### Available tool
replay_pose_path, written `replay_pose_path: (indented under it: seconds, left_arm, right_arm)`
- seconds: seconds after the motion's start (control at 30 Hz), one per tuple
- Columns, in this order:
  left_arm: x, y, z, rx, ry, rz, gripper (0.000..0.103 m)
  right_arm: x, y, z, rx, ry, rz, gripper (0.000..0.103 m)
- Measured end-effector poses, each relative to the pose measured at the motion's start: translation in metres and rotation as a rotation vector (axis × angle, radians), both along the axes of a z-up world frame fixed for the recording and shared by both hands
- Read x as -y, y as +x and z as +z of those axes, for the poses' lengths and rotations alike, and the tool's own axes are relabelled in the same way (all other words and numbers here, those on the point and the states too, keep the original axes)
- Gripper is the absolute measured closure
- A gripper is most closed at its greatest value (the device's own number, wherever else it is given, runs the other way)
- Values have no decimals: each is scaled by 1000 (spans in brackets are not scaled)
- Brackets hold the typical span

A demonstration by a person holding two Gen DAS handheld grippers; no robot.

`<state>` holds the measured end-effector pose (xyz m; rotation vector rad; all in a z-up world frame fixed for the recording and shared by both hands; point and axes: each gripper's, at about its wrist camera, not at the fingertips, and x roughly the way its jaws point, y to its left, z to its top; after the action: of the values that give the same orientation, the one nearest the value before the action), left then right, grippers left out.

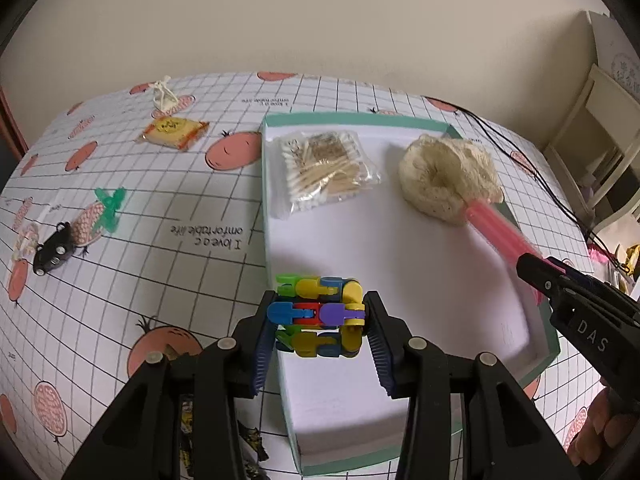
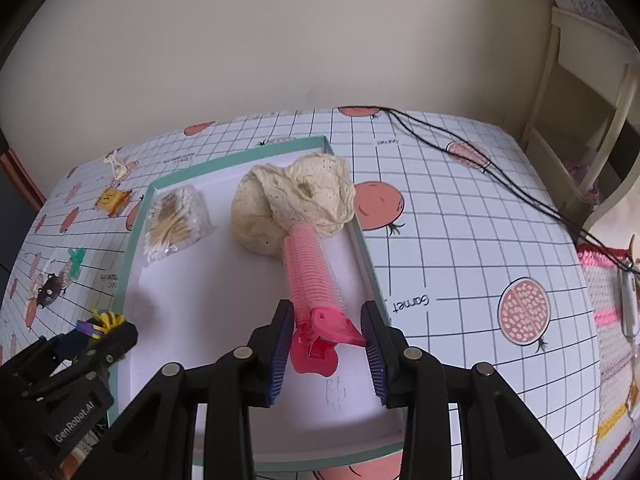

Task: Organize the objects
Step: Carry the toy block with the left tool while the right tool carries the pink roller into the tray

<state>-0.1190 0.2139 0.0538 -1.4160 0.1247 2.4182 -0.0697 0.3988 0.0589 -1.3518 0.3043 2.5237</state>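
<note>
Over the near left corner of the teal-rimmed box [image 1: 554, 344], left gripper [image 1: 320, 314] with fingers [image 1: 262, 344] clenched on a folded chain toy of coloured plastic links [image 1: 320, 312], held just above the white floor. Right gripper [image 2: 328, 340] grasping the pink hair roller [image 2: 314, 280] by its clip end, roller lying inside along the right wall, tip touching the cream knitted cloth [image 2: 292, 204]. Bag of cotton swabs [image 1: 320, 168] already in the far left part. Probably placing both now: better to lower the toy flat onto the bare floor, release only after contact, keep clear of the swabs. Outside on the bench [image 1: 180, 208], yellow snack packet [image 1: 173, 131], green clip [image 1: 110, 208] and black buckle [image 1: 54, 250] not yet collected.
</note>
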Motion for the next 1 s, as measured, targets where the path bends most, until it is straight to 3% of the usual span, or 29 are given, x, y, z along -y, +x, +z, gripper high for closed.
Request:
replay_pose_path:
  seconds: [0.57, 1.0]
  left_arm:
    - [-16, 2, -13, 43, -21, -37, 59]
    - [-19, 3, -19, 72, -18, -30, 58]
  right_arm:
    - [4, -2, -19, 75, -5, 20, 72]
    - [8, -3, -20, 78, -15, 20, 72]
